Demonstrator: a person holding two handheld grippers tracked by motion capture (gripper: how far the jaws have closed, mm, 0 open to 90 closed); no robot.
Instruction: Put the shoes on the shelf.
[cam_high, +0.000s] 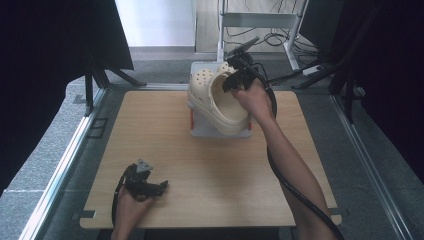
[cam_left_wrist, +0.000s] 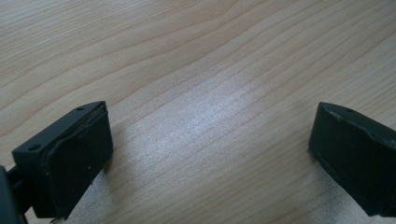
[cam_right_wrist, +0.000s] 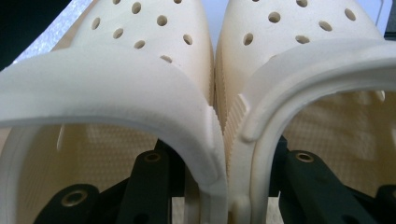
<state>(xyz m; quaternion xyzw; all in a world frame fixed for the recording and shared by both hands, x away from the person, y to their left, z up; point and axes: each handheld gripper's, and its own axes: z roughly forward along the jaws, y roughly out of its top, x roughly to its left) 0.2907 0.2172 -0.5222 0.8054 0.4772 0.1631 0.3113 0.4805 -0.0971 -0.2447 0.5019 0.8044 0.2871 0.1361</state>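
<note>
While the right gripper (cam_high: 235, 80) hangs over the far edge of the tabletop (cam_high: 165, 145), its jaws are clamped on a pair of cream clogs (cam_high: 220, 97), one jaw inside each shoe, pinching the two inner side walls together. Right gripper view shows it close: left clog (cam_right_wrist: 107, 93) and right clog (cam_right_wrist: 317, 79) pressed side by side, touching along their inner walls, heel straps arching across the openings, vent holes on the toe caps up top, black jaws rising from below inside each shoe. High view has the clogs tilted, openings facing the person, toes pointing toward the far side, held above a white box (cam_high: 220, 131) that sits at the far-middle edge of the tabletop; can't tell if the soles touch the box or are just clear of it. Right hand (cam_high: 254, 97) wraps the gripper body, black cable (cam_high: 295, 190) trailing back along the forearm toward the near right corner. Left gripper (cam_high: 162, 187) sits low near the near left corner of the tabletop, well apart from the clogs, jaws spread wide with nothing between them; left gripper view shows just bare wood grain between the two pads (cam_left_wrist: 77, 158). Left hand (cam_high: 131, 202) holds it from the near edge.
</note>
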